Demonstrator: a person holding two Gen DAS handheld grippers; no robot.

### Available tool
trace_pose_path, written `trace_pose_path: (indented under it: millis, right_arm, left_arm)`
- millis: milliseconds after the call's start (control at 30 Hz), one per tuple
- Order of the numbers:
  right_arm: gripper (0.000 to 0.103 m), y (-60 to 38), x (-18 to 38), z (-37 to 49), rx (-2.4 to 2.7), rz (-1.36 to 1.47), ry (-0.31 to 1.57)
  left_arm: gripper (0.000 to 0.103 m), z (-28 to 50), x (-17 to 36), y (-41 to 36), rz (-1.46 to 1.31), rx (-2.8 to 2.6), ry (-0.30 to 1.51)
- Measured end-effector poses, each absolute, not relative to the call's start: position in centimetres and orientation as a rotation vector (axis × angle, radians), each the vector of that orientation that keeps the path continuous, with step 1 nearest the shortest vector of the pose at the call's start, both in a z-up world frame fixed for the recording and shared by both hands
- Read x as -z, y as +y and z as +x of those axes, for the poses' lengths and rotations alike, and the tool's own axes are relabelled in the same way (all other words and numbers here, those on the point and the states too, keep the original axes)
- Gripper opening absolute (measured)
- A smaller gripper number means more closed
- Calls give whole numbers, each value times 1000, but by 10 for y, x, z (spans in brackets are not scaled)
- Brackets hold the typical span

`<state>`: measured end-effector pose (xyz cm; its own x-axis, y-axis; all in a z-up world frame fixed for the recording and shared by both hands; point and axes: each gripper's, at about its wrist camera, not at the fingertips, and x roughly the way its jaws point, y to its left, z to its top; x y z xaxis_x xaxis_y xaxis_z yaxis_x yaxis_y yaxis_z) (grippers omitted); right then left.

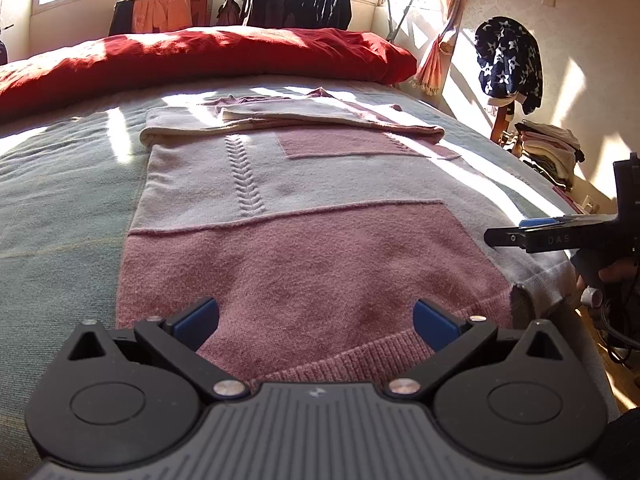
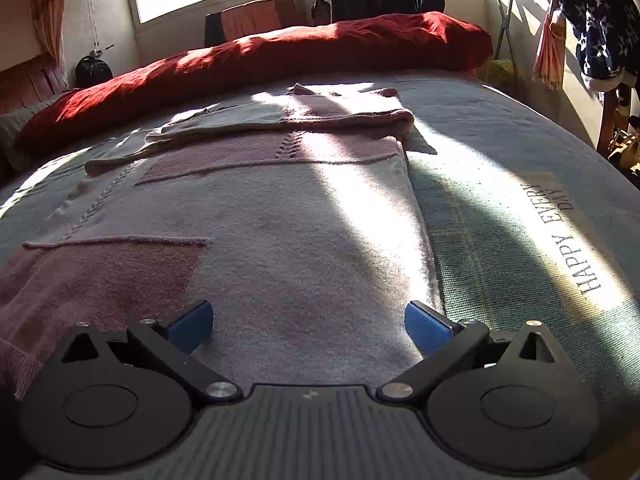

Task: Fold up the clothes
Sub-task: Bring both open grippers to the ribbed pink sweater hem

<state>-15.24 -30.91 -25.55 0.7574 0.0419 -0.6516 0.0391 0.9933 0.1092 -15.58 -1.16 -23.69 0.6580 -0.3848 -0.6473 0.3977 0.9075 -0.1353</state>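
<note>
Pink-and-cream knit sweater (image 1: 280, 216) lies flat on the bed (image 1: 60, 200), its sleeves folded across the chest at the far end, near the red duvet (image 1: 200, 56). Left claw (image 1: 316, 320) hovers spread wide over the pink hem, gripping nothing. Right claw (image 2: 308, 322) is likewise wide apart and unladen, above the sweater's cream side by its right edge

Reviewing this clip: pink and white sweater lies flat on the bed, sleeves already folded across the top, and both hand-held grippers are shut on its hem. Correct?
Not quite. The sweater does lie on the bed with its sleeves folded across the top, but neither gripper is shut. The left hand-held gripper in the left wrist view and the right hand-held gripper in the right wrist view both stand open over the hem, holding nothing.
</note>
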Motion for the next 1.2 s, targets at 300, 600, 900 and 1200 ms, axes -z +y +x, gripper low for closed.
trace_pose_path:
  millis: [300, 600, 900, 1200]
  right_arm:
    - [103, -304, 233, -178, -2, 182, 765]
    - [103, -289, 209, -220, -3, 205, 711]
    - [103, -257, 216, -215, -81, 114, 772]
    - [103, -249, 219, -199, -161, 127, 793]
  left_arm:
    - [102, -169, 236, -20, 192, 505, 699]
    - [102, -201, 238, -21, 274, 573, 610]
    - [102, -212, 241, -23, 296, 554, 590]
    - [102, -202, 230, -34, 327, 562, 579]
